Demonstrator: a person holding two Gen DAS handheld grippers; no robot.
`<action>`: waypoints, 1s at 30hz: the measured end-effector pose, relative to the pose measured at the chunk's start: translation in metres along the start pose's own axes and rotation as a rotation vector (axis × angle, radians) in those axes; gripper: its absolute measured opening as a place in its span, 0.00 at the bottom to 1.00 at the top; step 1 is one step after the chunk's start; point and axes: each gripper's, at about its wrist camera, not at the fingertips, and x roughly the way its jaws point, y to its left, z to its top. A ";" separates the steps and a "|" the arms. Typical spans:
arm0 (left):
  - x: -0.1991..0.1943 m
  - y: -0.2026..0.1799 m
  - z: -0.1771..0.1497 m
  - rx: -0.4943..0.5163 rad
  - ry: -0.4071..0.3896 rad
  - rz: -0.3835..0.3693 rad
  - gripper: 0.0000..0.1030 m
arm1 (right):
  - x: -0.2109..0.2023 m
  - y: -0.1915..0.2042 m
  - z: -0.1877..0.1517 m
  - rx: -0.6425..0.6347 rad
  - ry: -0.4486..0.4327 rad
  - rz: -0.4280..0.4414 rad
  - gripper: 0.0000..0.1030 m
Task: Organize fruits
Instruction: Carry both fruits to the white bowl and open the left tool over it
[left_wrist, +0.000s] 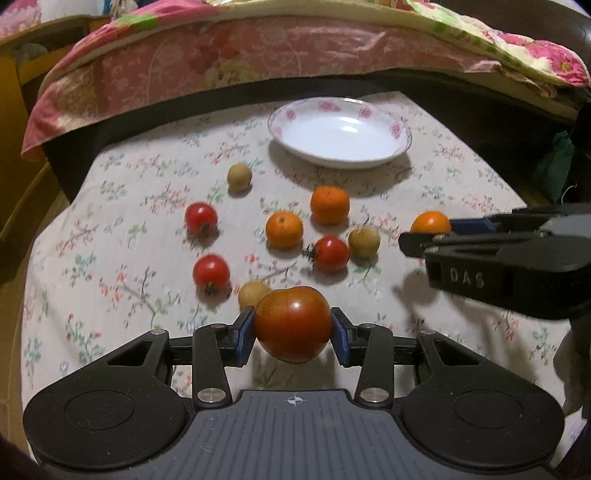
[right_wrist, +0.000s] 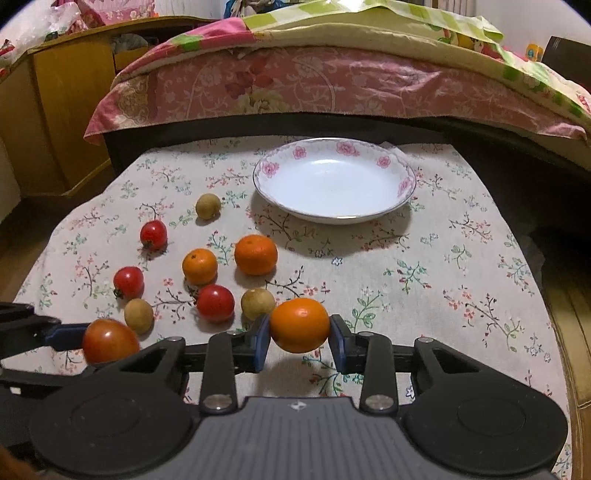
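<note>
My left gripper (left_wrist: 292, 332) is shut on a large red tomato (left_wrist: 291, 323) and holds it just above the cloth, at the near edge of the fruit group. My right gripper (right_wrist: 300, 338) is shut on an orange (right_wrist: 299, 325), also lifted a little; it shows in the left wrist view (left_wrist: 432, 225) at the right. On the cloth lie two oranges (right_wrist: 255, 254) (right_wrist: 199, 266), three small tomatoes (right_wrist: 215, 302) (right_wrist: 128, 282) (right_wrist: 153, 234) and three tan longans (right_wrist: 258, 303) (right_wrist: 138, 315) (right_wrist: 208, 205). An empty white floral plate (right_wrist: 406, 184) stands behind them.
The table carries a floral cloth (right_wrist: 443, 266). A bed with a pink quilt (right_wrist: 314, 81) runs along the far edge. A wooden cabinet (right_wrist: 55, 110) stands at the back left. The cloth to the right of the fruit has only its print.
</note>
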 end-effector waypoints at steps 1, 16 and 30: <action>0.000 0.000 0.003 -0.002 -0.005 -0.005 0.49 | -0.001 0.000 0.001 0.003 -0.002 0.001 0.33; 0.005 -0.004 0.043 0.002 -0.083 -0.032 0.49 | -0.010 -0.016 0.034 0.046 -0.056 -0.004 0.33; 0.026 -0.003 0.082 -0.012 -0.116 -0.043 0.49 | 0.007 -0.028 0.061 0.052 -0.074 -0.014 0.33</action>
